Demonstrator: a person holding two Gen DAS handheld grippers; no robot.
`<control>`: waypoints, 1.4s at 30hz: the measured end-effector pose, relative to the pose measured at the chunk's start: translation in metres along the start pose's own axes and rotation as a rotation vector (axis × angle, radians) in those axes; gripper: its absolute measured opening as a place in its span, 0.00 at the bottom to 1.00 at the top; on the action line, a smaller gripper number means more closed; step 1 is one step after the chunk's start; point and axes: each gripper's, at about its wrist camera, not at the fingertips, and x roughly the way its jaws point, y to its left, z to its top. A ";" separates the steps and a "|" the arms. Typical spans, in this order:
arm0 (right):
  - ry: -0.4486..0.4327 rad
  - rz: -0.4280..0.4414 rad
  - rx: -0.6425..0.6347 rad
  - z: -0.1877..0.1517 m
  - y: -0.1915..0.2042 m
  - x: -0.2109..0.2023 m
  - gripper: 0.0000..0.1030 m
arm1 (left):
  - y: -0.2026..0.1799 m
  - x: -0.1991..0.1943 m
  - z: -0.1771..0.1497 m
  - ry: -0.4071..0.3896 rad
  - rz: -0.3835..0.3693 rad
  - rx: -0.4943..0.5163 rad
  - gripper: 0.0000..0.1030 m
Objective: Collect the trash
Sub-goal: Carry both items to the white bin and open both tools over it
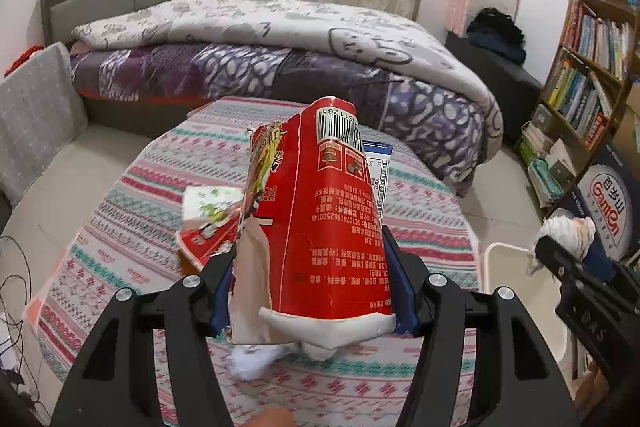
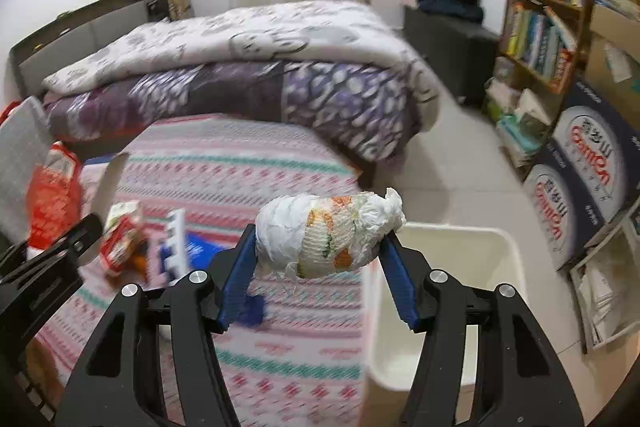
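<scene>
the red carton (image 1: 320,211) hides most of the blue-and-white packet (image 1: 378,167) behind it.

Your round table's pink-and-teal striped cloth (image 1: 168,187) carries a torn red-and-white wrapper (image 1: 208,223) left and crumpled white tissue (image 1: 256,359) near.

The red snack bag (image 1: 332,219) clamped in my left jaws hangs upside down, so the print is flipped. It has a barcode at the top end with digits I can only partly make out, then a line that looks like SC10741162500149, and rows of Chinese text too small to read. The blue-and-white packet (image 1: 378,167) behind it has a printed table, unreadable. Off to the right, the dark blue carton (image 1: 608,203) carries a round logo with red lettering and Chinese characters, rotated sideways. I can't spell it for sure. Two such logos show on the stacked cartons (image 2: 580,163).
</scene>
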 end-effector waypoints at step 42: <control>-0.059 -0.306 0.570 -0.001 -0.223 0.008 0.88 | -0.250 0.042 -0.045 0.160 -0.394 0.326 0.69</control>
